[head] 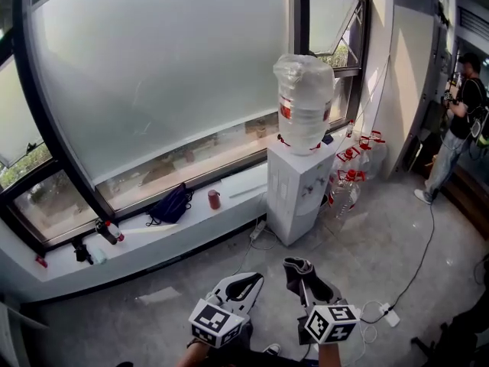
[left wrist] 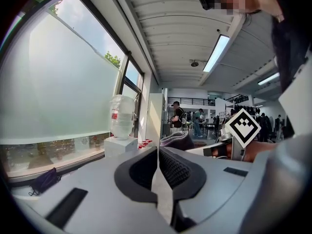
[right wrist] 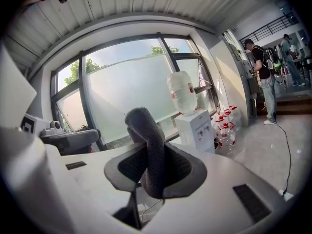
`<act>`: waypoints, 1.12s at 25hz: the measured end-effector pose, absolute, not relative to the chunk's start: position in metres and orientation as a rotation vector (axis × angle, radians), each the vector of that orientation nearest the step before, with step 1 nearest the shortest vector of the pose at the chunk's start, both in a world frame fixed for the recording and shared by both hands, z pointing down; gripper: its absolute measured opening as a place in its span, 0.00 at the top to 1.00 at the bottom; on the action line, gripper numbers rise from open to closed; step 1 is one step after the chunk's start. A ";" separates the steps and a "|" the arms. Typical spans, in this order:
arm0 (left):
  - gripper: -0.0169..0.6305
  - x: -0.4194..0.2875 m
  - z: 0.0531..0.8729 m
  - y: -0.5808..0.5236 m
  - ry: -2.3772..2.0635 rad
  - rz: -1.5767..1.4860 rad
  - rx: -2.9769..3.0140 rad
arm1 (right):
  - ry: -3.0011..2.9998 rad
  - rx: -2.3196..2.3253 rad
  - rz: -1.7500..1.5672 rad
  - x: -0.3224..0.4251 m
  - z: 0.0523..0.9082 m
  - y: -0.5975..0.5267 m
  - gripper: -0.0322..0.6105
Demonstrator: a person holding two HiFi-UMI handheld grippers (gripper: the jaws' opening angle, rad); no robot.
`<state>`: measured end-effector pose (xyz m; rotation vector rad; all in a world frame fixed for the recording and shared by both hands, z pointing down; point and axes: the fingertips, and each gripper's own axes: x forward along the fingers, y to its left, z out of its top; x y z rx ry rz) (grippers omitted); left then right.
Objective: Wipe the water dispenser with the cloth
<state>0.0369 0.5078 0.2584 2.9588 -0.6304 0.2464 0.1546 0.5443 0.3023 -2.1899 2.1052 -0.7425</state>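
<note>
Far left, a window sill [head: 137, 243] runs along under the frosted glass. A dark blue bag [head: 170, 205] is slumped on it, with a red cup [head: 214, 199] just beside it.

Low in the head view comes the left tool [head: 246, 281], pointing up towards the window. Its own view shows the two dark pads pressed together with nothing between them.

Right beside it is the right tool [head: 303, 272], and this one is busy. It is pinching a grey cloth [right wrist: 146, 145]: the fabric is bunched between the pads, with a rolled end sticking up past the tips. Both tools hang over the grey floor [head: 359, 243], well short of the target.

Ahead stands the water dispenser [head: 296, 189], a white cabinet set against the sill, its front facing into the room. A big clear bottle [head: 304, 102] with a red label sits upside down on top.

Just right of it, a cluster of spare bottles [head: 348, 178] with red caps stands on the floor. A white power strip [head: 390, 314] lies nearer, with a cable trailing away from it.

Far right, a person [head: 458, 128] in dark top and jeans stands well apart.
</note>
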 end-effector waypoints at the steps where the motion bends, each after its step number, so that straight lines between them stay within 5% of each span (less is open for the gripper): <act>1: 0.94 0.037 0.258 0.503 -0.627 0.243 2.961 | 2.102 -2.192 -0.750 0.156 0.304 0.538 0.79; 28: 0.94 0.019 0.260 0.142 -0.365 0.202 3.012 | 1.894 -2.353 -0.813 0.140 0.315 0.198 0.79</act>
